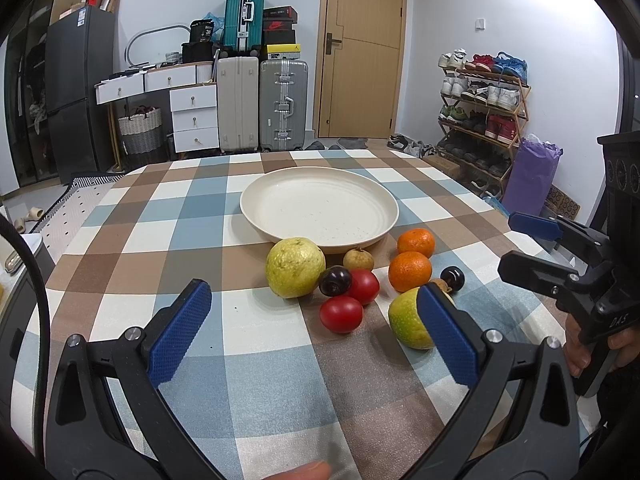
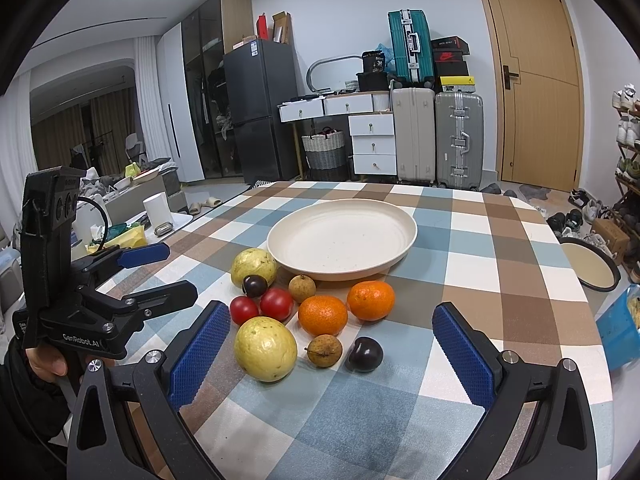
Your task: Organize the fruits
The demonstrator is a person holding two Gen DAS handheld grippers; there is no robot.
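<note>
My fruits (image 2: 308, 312) sit in a bunch on the checked table (image 2: 472, 240), just in front of the big cream plate (image 2: 342, 236). The plate holds nothing. My left gripper (image 1: 316, 332) and right gripper (image 2: 332, 352) both gape wide, holding nothing.

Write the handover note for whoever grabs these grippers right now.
Left gripper: open, holding nothing, low over the table.
Right gripper: open, holding nothing, fingers either side of the fruit pile.
Plate: nothing in it, behind the fruit.
On the checked cloth in front of it: two guavas, two oranges, two tomatoes, two dark plums, two small brown fruits.
Done: nothing. Left: all ten fruits.
</note>
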